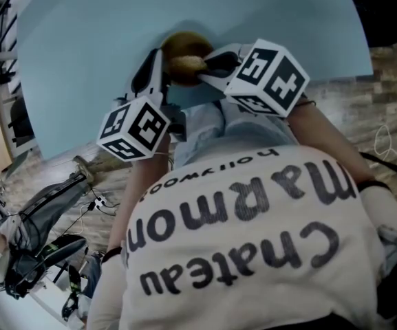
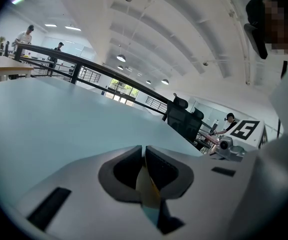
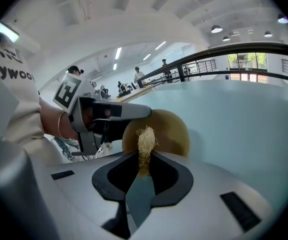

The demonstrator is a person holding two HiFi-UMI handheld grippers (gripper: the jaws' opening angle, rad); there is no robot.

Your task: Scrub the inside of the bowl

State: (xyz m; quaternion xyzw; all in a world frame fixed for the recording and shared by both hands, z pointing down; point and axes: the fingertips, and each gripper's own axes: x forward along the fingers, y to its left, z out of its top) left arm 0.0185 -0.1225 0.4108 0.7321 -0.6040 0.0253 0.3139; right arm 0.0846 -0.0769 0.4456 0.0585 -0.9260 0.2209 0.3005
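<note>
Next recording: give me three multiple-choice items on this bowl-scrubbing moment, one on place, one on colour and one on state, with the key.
1. In the head view, where is the left gripper relative to the bowl?
A at its left rim
B at its right rim
C far away from it

2. What colour is the bowl?
A white
B brown
C green

3. What does the right gripper hold?
A nothing
B a spoon
C a fibrous scrubber

Key: 1 A, its jaws sit at the bowl's left edge; 2 B, the wall shows brown in both views; 3 C, the jaws pinch the tan fibre tuft.
</note>
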